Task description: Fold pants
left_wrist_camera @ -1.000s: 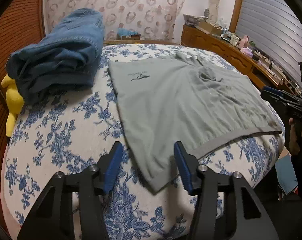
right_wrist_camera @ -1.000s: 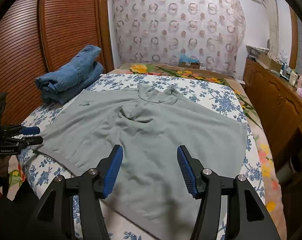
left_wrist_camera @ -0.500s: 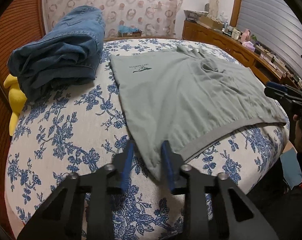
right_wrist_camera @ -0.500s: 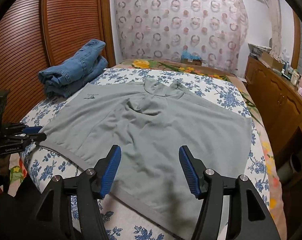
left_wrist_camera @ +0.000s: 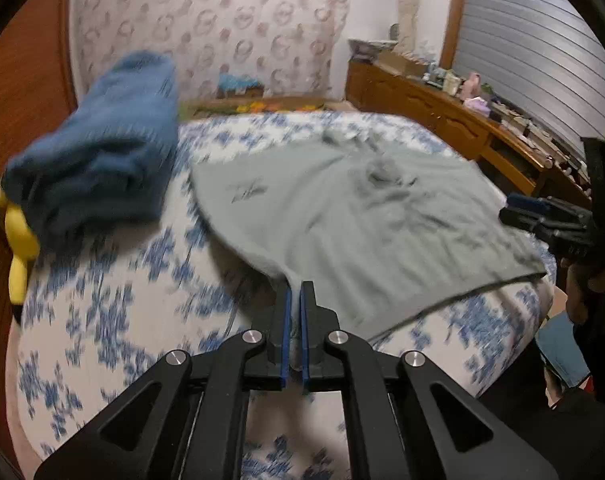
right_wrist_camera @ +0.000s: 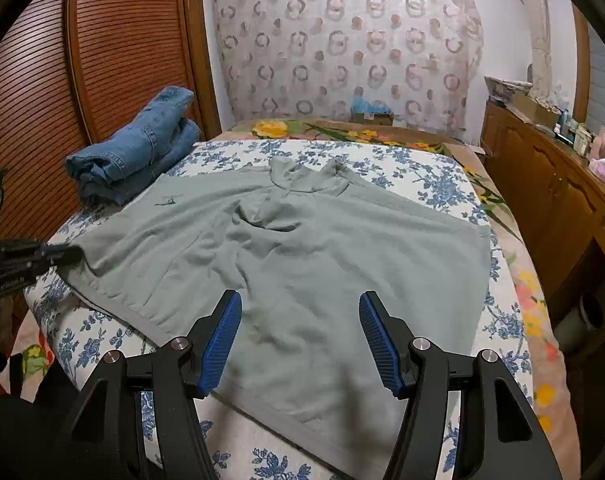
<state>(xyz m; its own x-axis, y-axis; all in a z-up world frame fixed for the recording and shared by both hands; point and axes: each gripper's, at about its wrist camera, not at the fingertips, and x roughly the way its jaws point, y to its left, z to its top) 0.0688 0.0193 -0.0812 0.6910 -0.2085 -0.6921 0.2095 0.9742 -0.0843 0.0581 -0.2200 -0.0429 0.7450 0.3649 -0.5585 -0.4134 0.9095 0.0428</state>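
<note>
My left claw (left_wrist_camera: 294, 292) is pinching a near corner of the grey pants (left_wrist_camera: 342, 216), lifting it off the bed (left_wrist_camera: 102, 300). My right claw (right_wrist_camera: 300, 336) is hovering agape over their near hem, folded jeans (right_wrist_camera: 138, 148) lying beyond.

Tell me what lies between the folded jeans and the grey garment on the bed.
Only bare blue-flowered bedsheet lies between the folded jeans and the grey garment in the left wrist view; in the right wrist view they look nearly touching.

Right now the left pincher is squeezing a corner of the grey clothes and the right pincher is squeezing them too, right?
Not quite. The right gripper is open above the grey garment, as the right wrist view shows. The left gripper is indeed shut on a corner.
</note>
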